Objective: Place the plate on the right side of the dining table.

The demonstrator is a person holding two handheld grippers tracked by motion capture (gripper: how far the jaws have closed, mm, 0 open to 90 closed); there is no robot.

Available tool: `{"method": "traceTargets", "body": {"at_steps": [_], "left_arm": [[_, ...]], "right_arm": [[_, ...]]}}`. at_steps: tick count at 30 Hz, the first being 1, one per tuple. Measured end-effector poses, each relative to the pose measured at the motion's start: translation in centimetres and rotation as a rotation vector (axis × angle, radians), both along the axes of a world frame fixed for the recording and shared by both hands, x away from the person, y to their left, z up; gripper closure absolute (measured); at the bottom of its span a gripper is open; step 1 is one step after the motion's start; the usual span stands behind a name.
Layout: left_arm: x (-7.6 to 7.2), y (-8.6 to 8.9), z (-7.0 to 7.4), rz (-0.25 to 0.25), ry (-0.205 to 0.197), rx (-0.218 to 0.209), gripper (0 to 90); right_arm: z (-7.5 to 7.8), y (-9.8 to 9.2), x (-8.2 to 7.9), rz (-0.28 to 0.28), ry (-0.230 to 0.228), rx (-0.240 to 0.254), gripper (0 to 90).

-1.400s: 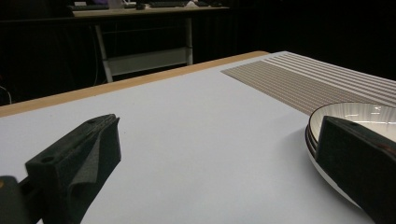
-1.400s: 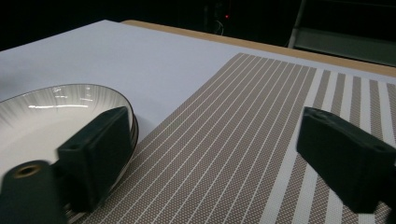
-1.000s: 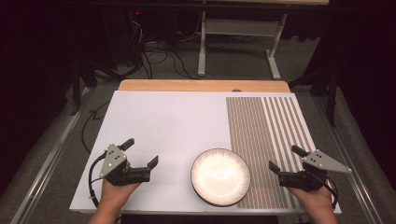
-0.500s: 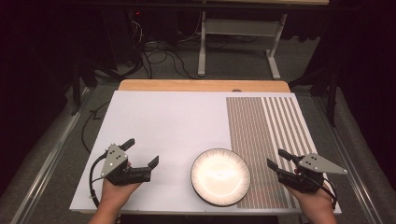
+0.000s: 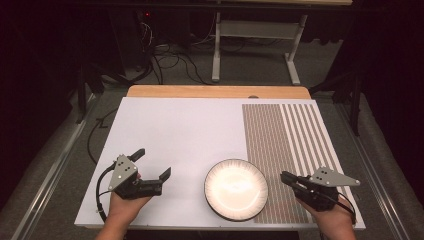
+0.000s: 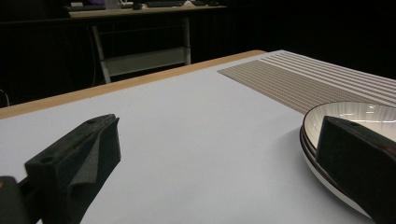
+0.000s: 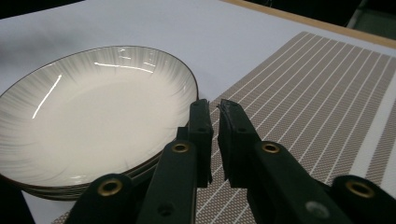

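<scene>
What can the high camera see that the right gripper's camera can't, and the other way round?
High view: the left gripper, open, and the cables on the floor behind the table.
Right gripper view: the fine streaks around the plate rim and the tiny weave of the striped mat.
Both: the plate, the mat, and the right gripper, whose jaws have just closed with nothing between them.

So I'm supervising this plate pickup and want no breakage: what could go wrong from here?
1. The right gripper, whose jaws have just been closing on nothing, sits beside the round white plate with a dark rim; pushing in shut could shove it rather than grasp it.
2. The plate straddles the brown striped placemat's edge, so it may rock.
3. The left gripper stands open near the plate and could bump it.
</scene>
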State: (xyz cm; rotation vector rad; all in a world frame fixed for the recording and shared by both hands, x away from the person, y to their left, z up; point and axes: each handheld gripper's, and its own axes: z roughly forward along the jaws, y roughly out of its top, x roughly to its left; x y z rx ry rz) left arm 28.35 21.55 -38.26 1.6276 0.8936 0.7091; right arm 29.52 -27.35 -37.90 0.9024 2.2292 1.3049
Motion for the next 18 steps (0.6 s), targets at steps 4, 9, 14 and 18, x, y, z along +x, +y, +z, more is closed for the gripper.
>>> {"method": "traceTargets", "body": {"at_steps": [4, 9, 14, 18], "left_arm": [[0.1, -0.1, 0.0, -0.004, 0.001, 0.004, 0.6], [0.1, -0.1, -0.1, -0.006, 0.002, 0.007, 0.6], [0.1, -0.1, 0.0, -0.006, 0.002, 0.002, 0.6], [0.1, -0.1, -0.1, -0.008, 0.002, 0.001, 0.6]], "right_arm": [[-0.2, 0.3, 0.0, 0.022, 0.019, -0.007, 90.0], [-0.5, 1.2, 0.0, 0.072, 0.05, -0.045, 90.0], [-0.6, 1.8, 0.1, 0.093, 0.071, -0.083, 90.0], [-1.0, 2.4, 0.0, 0.116, 0.09, -0.112, 90.0]]}}
